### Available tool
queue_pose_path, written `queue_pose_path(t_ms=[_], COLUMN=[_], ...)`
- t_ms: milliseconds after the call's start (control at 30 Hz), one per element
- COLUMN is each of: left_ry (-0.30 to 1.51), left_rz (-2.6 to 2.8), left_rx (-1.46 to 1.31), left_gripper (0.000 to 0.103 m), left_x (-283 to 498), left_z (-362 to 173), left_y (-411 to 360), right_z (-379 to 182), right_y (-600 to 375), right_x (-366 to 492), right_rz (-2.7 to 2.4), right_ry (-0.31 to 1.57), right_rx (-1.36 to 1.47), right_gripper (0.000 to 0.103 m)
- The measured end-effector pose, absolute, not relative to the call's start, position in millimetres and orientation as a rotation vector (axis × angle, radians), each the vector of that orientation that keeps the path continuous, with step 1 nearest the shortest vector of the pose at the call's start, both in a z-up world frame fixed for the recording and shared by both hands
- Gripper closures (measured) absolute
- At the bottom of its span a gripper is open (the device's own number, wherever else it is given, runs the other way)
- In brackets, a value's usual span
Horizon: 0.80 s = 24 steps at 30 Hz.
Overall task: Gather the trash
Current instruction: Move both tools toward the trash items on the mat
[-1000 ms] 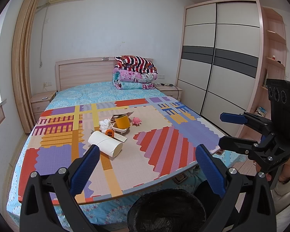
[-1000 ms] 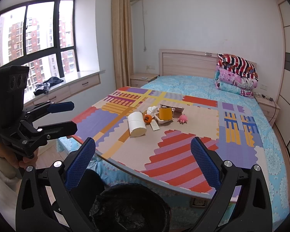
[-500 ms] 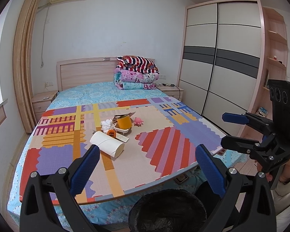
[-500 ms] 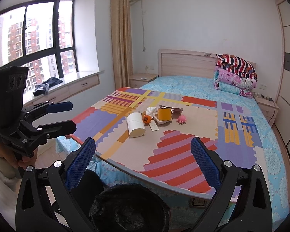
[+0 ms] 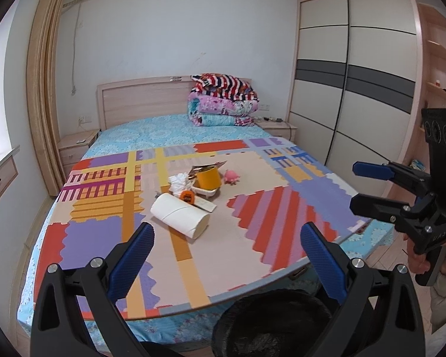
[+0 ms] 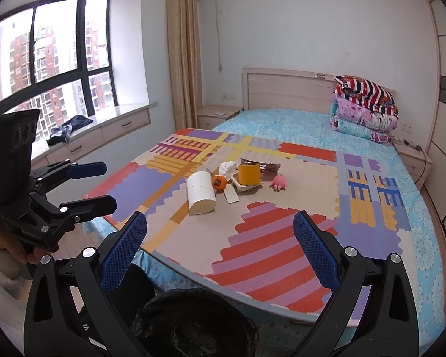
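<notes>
Presently both grippers are held level at the foot of the bed (image 5: 169,131), well short of the litter, as if the pile is being surveyed before a first reach; nothing is gripped. The left gripper (image 5: 226,255) is seen with its jaws spread wide and empty, and the right gripper (image 6: 220,244) likewise, jaws apart with nothing between them. A black-lined bin (image 6: 193,321) is kept low between the two, directly below the jaws at the bed's near edge, presumably so that each piece can be dropped with a short carry.

Left to right across the foam mat (image 5: 270,226), the trash is noted as one tight cluster near the mat's middle. A white paper roll (image 5: 180,219) is lying on its side nearest the grippers; its long axis is seen to run diagonally, the open end pointing toward the near right in the left wrist view. An orange ball (image 5: 187,197) is resting just behind it, touching or nearly so. A crumpled tissue (image 5: 179,180) is set farther back. A yellow cup (image 5: 207,178) is standing upright in a white tray (image 5: 205,192), mouth up, with a foil wrapper (image 5: 208,166) behind it. A pink toy (image 5: 231,176) is placed just right of the cup, apart from it.

The roll is judged the likeliest first pick, being nearest; a grasp across its short width would be called for.
</notes>
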State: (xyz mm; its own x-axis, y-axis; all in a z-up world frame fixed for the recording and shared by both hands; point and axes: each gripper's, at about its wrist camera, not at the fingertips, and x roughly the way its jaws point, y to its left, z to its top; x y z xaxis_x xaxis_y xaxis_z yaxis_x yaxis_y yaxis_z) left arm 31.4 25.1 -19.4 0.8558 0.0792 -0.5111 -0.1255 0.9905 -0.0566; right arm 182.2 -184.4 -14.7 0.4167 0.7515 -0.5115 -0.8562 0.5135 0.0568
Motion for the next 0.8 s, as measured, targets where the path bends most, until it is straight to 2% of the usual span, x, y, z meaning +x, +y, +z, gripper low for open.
queue_pose_path(t_ms=[367, 800], left_ry=[0.606, 0.703], left_rz=[0.182, 0.252], left_rx=[-0.088, -0.099], left_gripper=[0.009, 0.027], left_x=[77.9, 123.8], left_z=[-48.9, -96.3], left_y=[61.1, 88.4], right_z=[-41.9, -84.9], right_y=[-135.8, -82.1], right_x=[246.9, 323.0], right_rz=[1.012, 0.954], right_ry=[0.602, 0.715], right_rx=[-0.242, -0.273], right_gripper=[0.003, 0.005])
